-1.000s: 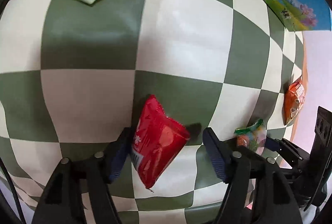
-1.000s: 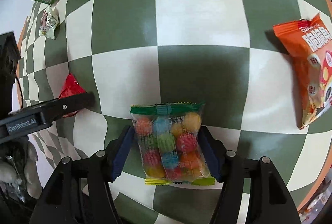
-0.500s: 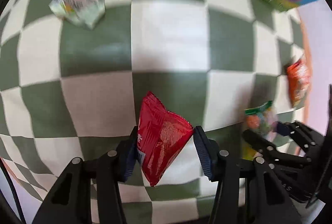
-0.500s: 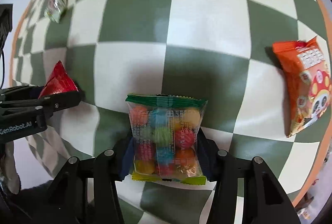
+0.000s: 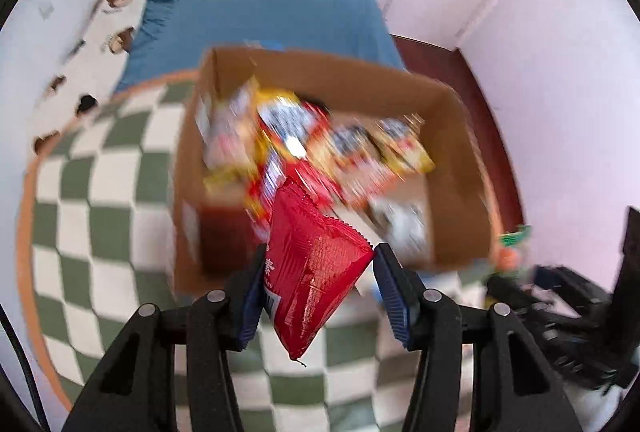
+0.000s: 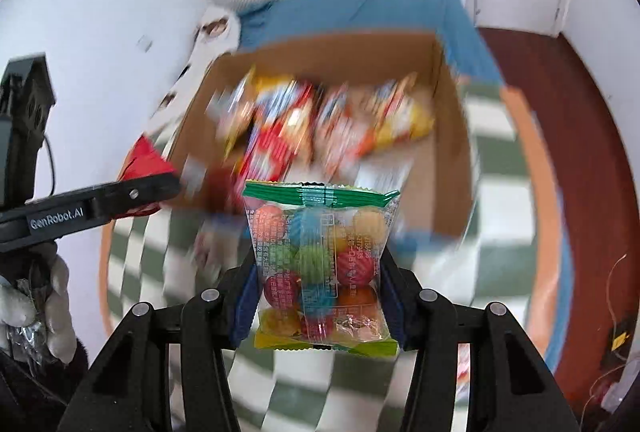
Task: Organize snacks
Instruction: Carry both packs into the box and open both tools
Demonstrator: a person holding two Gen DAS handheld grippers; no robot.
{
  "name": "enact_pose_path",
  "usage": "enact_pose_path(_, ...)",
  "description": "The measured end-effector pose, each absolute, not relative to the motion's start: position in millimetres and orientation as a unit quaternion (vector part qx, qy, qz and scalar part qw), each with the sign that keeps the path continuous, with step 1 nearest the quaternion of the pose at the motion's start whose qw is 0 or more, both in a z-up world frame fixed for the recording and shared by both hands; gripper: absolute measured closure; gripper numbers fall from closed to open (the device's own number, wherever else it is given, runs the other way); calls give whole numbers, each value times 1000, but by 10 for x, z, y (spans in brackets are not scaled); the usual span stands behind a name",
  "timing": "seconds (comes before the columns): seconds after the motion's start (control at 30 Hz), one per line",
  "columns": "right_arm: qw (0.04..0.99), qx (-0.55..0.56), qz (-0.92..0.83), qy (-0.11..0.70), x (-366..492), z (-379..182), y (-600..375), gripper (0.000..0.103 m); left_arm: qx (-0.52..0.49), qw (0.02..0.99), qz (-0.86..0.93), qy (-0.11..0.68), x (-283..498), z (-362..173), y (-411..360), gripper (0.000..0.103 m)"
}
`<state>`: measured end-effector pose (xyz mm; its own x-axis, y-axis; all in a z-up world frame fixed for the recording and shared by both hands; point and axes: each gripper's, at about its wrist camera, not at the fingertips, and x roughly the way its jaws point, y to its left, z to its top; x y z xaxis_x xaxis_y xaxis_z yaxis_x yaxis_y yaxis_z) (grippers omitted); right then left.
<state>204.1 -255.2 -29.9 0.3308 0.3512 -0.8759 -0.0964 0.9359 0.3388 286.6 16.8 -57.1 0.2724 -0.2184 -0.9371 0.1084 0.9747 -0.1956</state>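
Red packet (image 5: 316, 264), green-checked cloth (image 5: 100, 200)

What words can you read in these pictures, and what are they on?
"GenRobot.AI": white letters on the side of the left gripper, in the right wrist view.
Red packet: one white character on its label, cut off, unreadable.
Candy bag: tiny print, too small to read.
Snacks in the cardboard box: too blurred to read.

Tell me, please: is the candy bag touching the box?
Apart. The right wrist view shows the candy bag clamped in the right gripper, raised in front of the box, not resting on it.
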Motion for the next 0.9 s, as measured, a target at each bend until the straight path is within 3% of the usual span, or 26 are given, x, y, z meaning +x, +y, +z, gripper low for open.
enact_pose_path(0.2,803,83,96,582,2856,-425,-2645,48,-39,770,-66,633,3525,-1005,259,54)
enact_pose_path(0.47,784,64,73,614,3312,-801,-2650,48,-26,746,-46,664,3726,-1366,271,52)
enact_pose_path(0.53,780,68,67,618,3328,-864,-2662,42,-30,741,-43,669,3756,-1390,298,51)
enact_pose_path(0.57,777,73,57,623,3375,-886,-2682,25,-29,742,-38,669,3770,-1387,301,45)
enact_pose_path(0.6,775,74,52,625,3374,-909,-2680,15,-23,746,-32,664,3780,-1369,300,39)
enact_pose_path(0.63,774,73,47,627,3400,-906,-2690,5,-19,749,-27,661,3772,-1334,300,24)
enact_pose_path(0.67,775,74,44,626,3423,-901,-2695,5,-14,755,-21,655,3775,-1302,301,16)
enact_pose_path(0.9,776,53,34,628,3405,-840,-2687,5,-13,783,-31,621,3693,-1090,258,3)
